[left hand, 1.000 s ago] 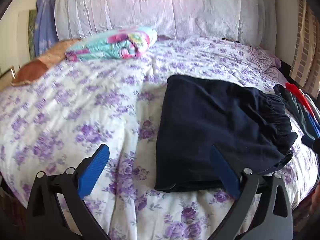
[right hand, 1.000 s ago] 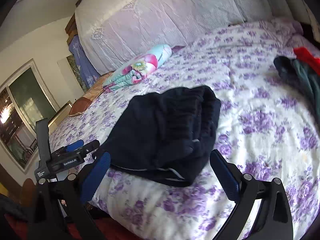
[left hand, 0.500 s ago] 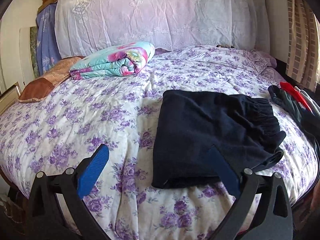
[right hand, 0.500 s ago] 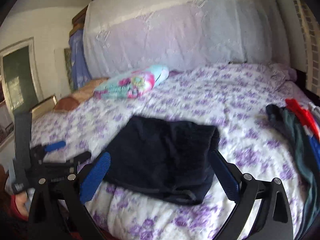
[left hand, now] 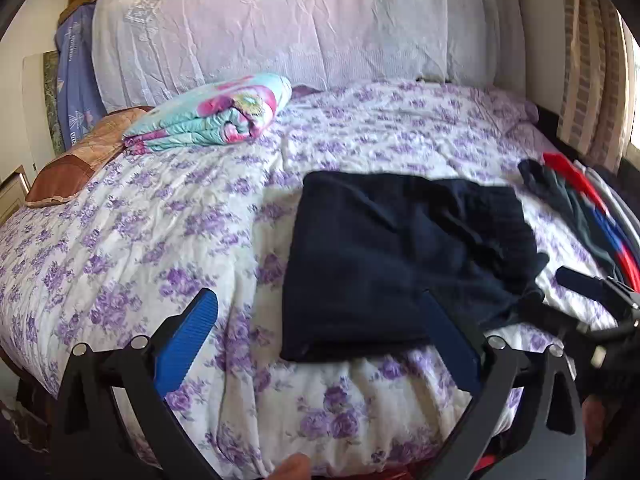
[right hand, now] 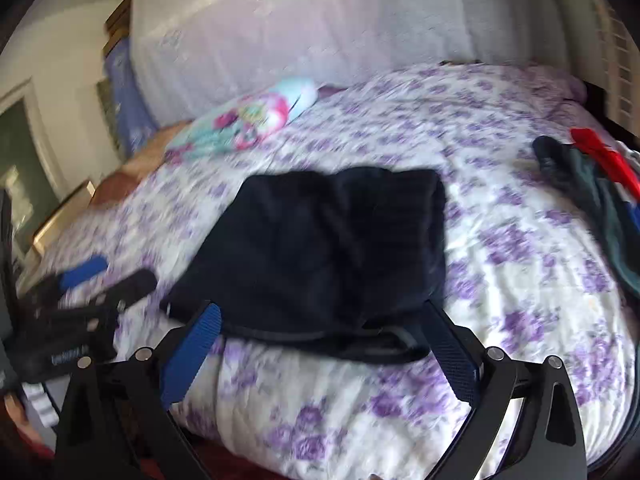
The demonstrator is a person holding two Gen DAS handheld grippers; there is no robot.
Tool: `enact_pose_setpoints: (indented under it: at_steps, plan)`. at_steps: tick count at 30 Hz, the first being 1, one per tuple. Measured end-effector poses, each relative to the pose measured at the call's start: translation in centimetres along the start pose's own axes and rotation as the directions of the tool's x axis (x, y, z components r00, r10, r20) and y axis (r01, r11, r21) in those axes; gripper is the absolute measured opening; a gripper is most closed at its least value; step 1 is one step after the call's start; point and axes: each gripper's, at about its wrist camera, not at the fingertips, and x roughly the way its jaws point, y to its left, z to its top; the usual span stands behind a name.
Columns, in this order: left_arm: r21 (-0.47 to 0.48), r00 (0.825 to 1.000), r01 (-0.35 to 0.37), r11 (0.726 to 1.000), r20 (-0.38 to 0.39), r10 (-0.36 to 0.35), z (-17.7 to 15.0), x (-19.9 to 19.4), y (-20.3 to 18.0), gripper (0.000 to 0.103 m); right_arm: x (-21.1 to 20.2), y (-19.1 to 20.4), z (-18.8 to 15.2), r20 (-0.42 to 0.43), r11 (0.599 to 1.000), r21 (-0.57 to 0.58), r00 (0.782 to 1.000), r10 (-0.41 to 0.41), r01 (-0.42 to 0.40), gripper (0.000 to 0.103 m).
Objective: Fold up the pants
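On the bed (left hand: 168, 240), near its front edge and centre-right, item one: one pair of dark navy pants (left hand: 400, 256), already lying as a compact folded rectangle, with the gathered waistband on the side away from the pillow end and a loose drawstring loop trailing at the front edge. Your left gripper (left hand: 320, 344) hangs just short of the pants with both blue pads spread wide and nothing between them; your right gripper (right hand: 324, 356) does the same from the other side, jaws apart and empty. Judged from the lie of the cloth, the folding looks finished or one fold from finished, so your next move would be either a final tidy of the drawstring and corner or a hands-off retreat; any further fold calls for pinching the front edge at both corners together. Count beyond the pants: one rolled floral blanket (left hand: 212, 116) up toward the headboard, one brown cushion (left hand: 80, 160) beside it, one heap of mixed clothes (left hand: 580, 208) to the far side of the pants, its separate pieces too tangled to count.
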Motion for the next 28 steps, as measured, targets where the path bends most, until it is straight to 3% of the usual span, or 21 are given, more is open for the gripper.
enact_pose_setpoints:
  at_steps: [4, 11, 28]
  plan:
    - [-0.002, 1.0, 0.016, 1.0, -0.012, -0.016, -0.28, 0.1, -0.25, 0.098, -0.15, 0.2, -0.49, 0.015, 0.998, -0.023, 0.998, -0.062, 0.062, 0.1]
    - [-0.027, 0.998, 0.062, 0.998, -0.032, -0.062, -0.41, 0.3, -0.01, 0.098, 0.11, 0.14, -0.36, 0.008, 0.998, -0.022, 0.998, -0.062, 0.062, 0.1]
    - [0.02, 0.999, -0.022, 1.0, -0.032, 0.022, -0.75, 0.77, -0.79, 0.098, 0.38, 0.17, -0.32, -0.005, 0.998, -0.023, 0.998, -0.057, 0.057, 0.1]
